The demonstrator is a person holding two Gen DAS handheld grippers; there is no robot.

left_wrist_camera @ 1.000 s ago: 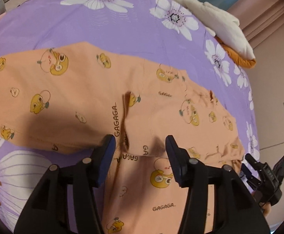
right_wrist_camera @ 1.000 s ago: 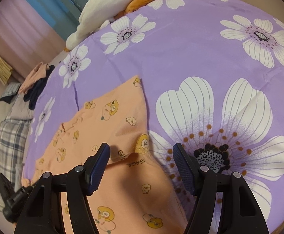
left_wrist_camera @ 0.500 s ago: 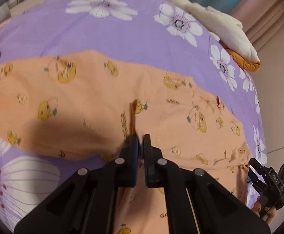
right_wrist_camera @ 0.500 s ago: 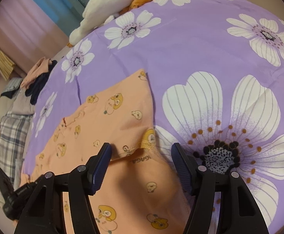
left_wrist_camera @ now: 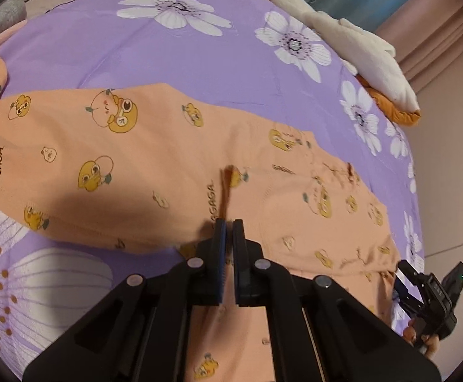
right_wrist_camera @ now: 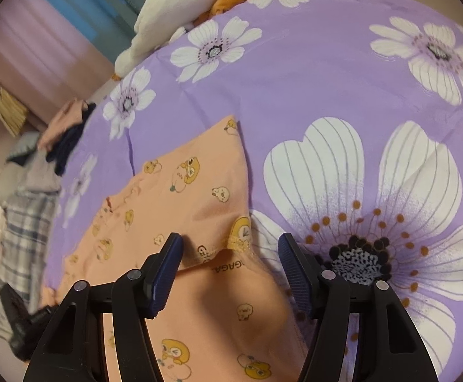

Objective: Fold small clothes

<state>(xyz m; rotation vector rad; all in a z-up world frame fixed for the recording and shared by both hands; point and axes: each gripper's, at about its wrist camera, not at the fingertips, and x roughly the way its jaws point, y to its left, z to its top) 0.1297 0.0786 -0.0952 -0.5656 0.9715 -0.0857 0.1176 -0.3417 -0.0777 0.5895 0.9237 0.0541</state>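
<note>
A pair of small peach-orange pyjama trousers (left_wrist_camera: 155,159), printed with yellow cartoon faces and the word GAGAGA, lies spread on a bed under a purple bedsheet (left_wrist_camera: 174,63) patterned with large white flowers. The trousers sit toward the near edge of the bed, one leg running off to the left, the other coming back toward the camera.

The left tool (left_wrist_camera: 227,232) has just changed: a second ago its two fingers stood wide apart over the crotch of the trousers; now they are pressed together, with a thin ridge of orange cloth rising from between the tips. It appears to have pinched the fabric where the two legs meet.

The right tool (right_wrist_camera: 231,251) remains spread wide, its fingers hovering either side of a trouser leg hem, holding nothing. It has barely shifted.

A white and orange plush toy (left_wrist_camera: 368,60) lies at the far edge of the bed; a heap of other clothes (right_wrist_camera: 40,172) sits beyond the left edge in the right view.

With one grip made, the fold is only beginning; the right tool likely needs to close on the hem next
</note>
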